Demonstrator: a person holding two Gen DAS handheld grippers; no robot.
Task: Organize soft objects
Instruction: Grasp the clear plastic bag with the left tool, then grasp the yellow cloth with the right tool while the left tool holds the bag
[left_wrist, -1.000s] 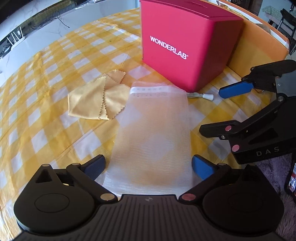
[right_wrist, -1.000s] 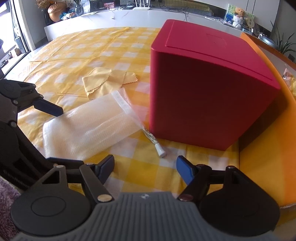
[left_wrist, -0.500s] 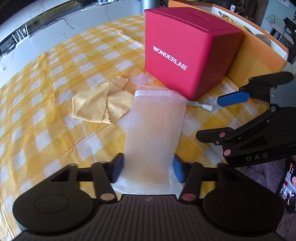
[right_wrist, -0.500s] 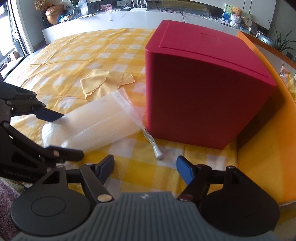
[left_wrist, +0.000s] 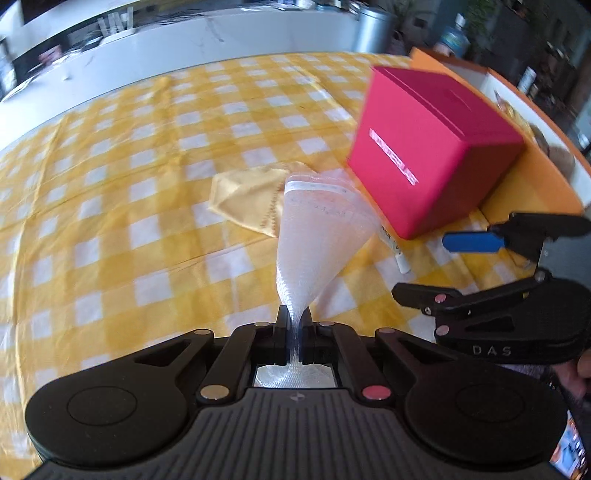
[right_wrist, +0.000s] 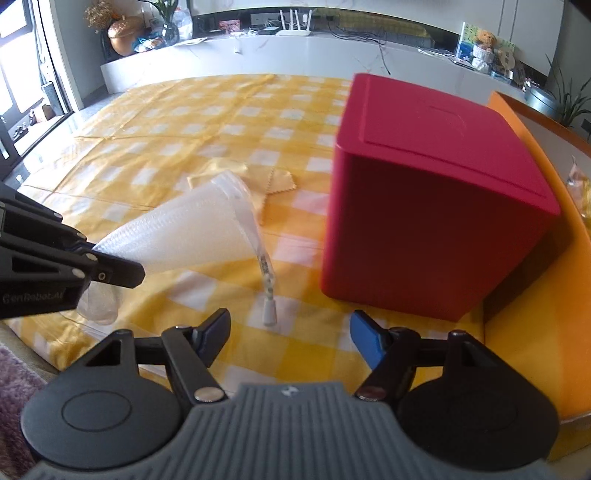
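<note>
A clear bubble-wrap bag (left_wrist: 317, 236) is pinched at its near end between the shut pads of my left gripper (left_wrist: 294, 314). The bag fans out in a cone, with its far taped edge near the table. In the right wrist view the same bag (right_wrist: 192, 232) hangs from the left gripper (right_wrist: 110, 264) at the left edge. A folded yellow cloth (left_wrist: 247, 199) lies flat behind the bag, also visible as the cloth (right_wrist: 277, 181). My right gripper (right_wrist: 290, 325) hovers low over the tablecloth, its jaws closing slightly with nothing between them. It shows at the right as the right gripper (left_wrist: 419, 266).
A red WONDERLAB box (left_wrist: 432, 158) stands to the right of the bag, seen close as the red box (right_wrist: 424, 206). A small white tube (right_wrist: 267, 295) lies by its base. An orange bin wall (right_wrist: 535, 332) rises behind the box. A yellow checked tablecloth (left_wrist: 129, 206) covers the table.
My left gripper went from wide open around the flat bag to shut on its near end and rose, gathering the bag into a cone. The right gripper stayed about where it was.
</note>
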